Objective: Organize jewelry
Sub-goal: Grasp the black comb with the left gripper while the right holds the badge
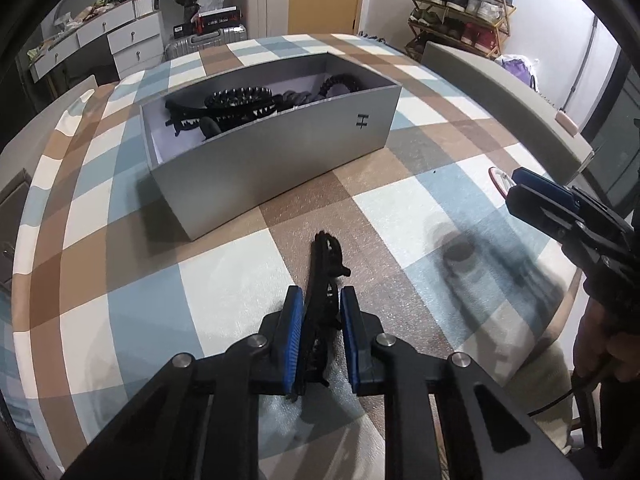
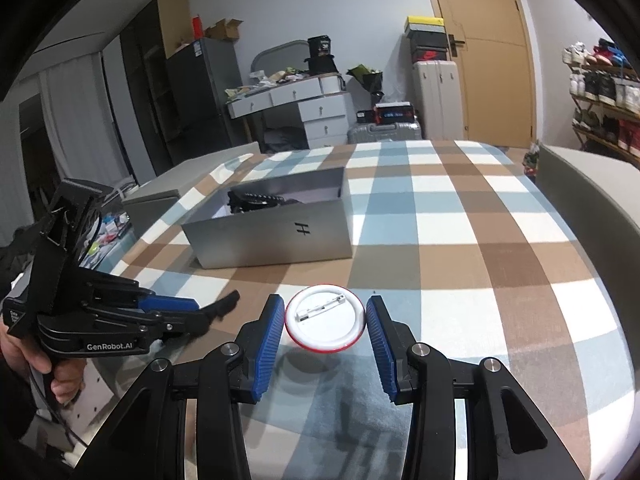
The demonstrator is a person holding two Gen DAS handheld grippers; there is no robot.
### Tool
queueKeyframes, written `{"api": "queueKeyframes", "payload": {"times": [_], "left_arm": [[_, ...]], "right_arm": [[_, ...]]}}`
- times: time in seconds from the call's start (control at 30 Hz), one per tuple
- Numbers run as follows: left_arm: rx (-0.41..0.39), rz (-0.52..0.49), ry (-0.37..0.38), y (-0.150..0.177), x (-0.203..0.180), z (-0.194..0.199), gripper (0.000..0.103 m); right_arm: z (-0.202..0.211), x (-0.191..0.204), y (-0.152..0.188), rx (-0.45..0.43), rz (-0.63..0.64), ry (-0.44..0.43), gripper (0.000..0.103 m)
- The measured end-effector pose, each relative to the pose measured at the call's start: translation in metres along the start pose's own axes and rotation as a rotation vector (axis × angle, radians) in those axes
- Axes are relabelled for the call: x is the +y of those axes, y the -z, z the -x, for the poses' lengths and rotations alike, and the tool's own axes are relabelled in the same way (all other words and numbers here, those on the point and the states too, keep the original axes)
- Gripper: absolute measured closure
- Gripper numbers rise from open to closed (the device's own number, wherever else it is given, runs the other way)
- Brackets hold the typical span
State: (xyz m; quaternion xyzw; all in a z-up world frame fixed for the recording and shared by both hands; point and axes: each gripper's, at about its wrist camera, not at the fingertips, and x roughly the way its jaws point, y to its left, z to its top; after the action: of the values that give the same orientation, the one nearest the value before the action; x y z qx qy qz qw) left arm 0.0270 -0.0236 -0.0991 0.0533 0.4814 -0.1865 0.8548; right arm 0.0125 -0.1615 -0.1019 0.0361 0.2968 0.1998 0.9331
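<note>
Left wrist view: the left gripper (image 1: 320,296) has its jaws pinching a black toothed plastic hair clip (image 1: 326,268) at lower centre, above the checked tabletop (image 1: 224,280). A smooth grey box (image 1: 276,156) of dark accessories sits at upper centre.

Right wrist view: the right gripper (image 2: 325,308) has its jaws clamped on a round white badge (image 2: 325,322) with a red rim and metal pin, at lower centre. A dresser (image 2: 296,108) stands behind.

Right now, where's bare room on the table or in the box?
Bare cloth right of the grey box and between it and both tools. Inside, the near-left corner is bare; black accessories crowd the rest.
</note>
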Motion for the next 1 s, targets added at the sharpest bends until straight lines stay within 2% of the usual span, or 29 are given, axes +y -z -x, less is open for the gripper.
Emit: {"api": "queueKeyframes", "payload": {"times": [0.13, 0.17, 0.2, 0.37, 0.5, 0.67, 0.7, 0.73, 0.9, 0.97, 1.0], "left_arm": [[-0.031, 0.008, 0.031, -0.003, 0.001, 0.011, 0.090], [-0.037, 0.008, 0.044, -0.004, 0.001, 0.014, 0.092], [-0.042, 0.010, 0.058, -0.006, 0.001, 0.016, 0.101], [-0.062, 0.005, 0.073, -0.011, 0.004, 0.020, 0.101], [-0.087, 0.041, 0.097, -0.010, 0.015, 0.023, 0.101], [-0.041, 0.008, 0.130, -0.003, 0.014, 0.015, 0.077], [-0.028, 0.004, 0.131, -0.001, 0.012, 0.012, 0.069], [-0.020, 0.001, 0.135, -0.001, 0.010, 0.009, 0.067], [0.015, -0.025, 0.113, 0.000, 0.003, 0.000, 0.067], [0.047, -0.032, 0.107, 0.001, 0.003, -0.007, 0.076], [0.043, -0.043, 0.076, 0.001, 0.001, -0.007, 0.085]], "right_arm": [[0.001, 0.006, -0.005, -0.009, 0.017, 0.031, 0.062], [0.000, 0.007, -0.007, -0.006, 0.019, 0.045, 0.062], [-0.001, 0.007, -0.009, -0.003, 0.018, 0.046, 0.062], [-0.004, 0.008, -0.019, -0.015, 0.011, 0.029, 0.062], [-0.006, 0.013, -0.022, -0.020, 0.020, 0.012, 0.062], [-0.011, 0.017, -0.019, -0.003, 0.033, -0.008, 0.062], [-0.012, 0.017, -0.018, -0.001, 0.031, -0.010, 0.062], [-0.013, 0.017, -0.017, 0.001, 0.026, -0.011, 0.062], [-0.013, 0.016, -0.016, 0.005, 0.021, -0.015, 0.062], [-0.010, 0.016, -0.016, 0.002, 0.023, -0.013, 0.062], [-0.009, 0.015, -0.016, 0.001, 0.021, -0.014, 0.062]]}}
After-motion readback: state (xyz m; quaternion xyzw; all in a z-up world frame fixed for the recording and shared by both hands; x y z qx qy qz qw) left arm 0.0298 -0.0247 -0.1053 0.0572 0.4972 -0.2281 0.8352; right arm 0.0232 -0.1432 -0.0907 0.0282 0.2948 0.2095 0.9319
